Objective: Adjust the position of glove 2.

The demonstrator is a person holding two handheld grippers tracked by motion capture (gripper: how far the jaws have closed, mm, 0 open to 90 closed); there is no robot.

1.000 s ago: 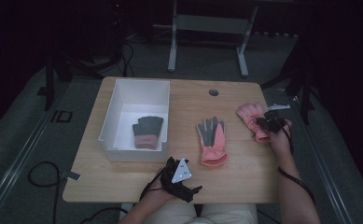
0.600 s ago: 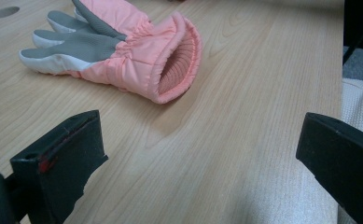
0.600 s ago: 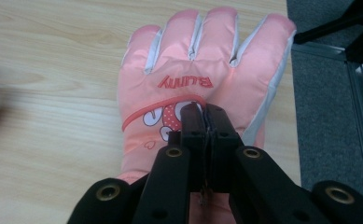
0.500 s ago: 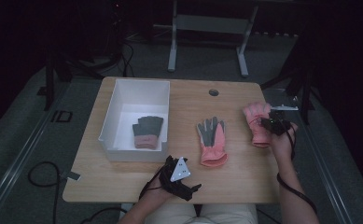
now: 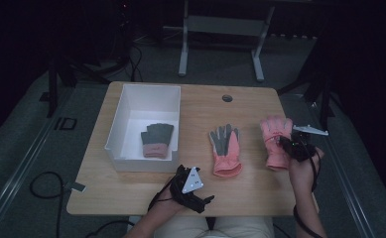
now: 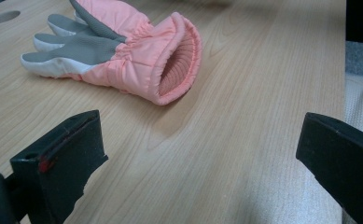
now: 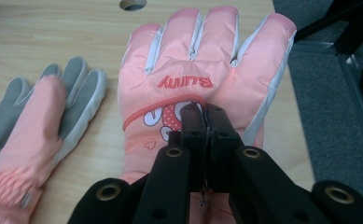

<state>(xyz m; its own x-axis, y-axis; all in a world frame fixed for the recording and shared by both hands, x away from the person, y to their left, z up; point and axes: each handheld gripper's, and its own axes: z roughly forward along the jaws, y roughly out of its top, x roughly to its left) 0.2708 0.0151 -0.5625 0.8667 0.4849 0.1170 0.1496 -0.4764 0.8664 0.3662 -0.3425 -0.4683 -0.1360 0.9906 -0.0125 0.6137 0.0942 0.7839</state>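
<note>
On the table's (image 5: 131, 196) right side lies a pink glove (image 7: 202, 88) stitched "Bunny", the right gripper (image 7: 206, 122) clenched on its back. Beside it lies another pink glove (image 5: 225, 148); a third (image 5: 156, 140) sits in the white bin (image 5: 113, 129). Near the front edge, the left gripper (image 5: 188, 186) rests with jaws released.
</note>
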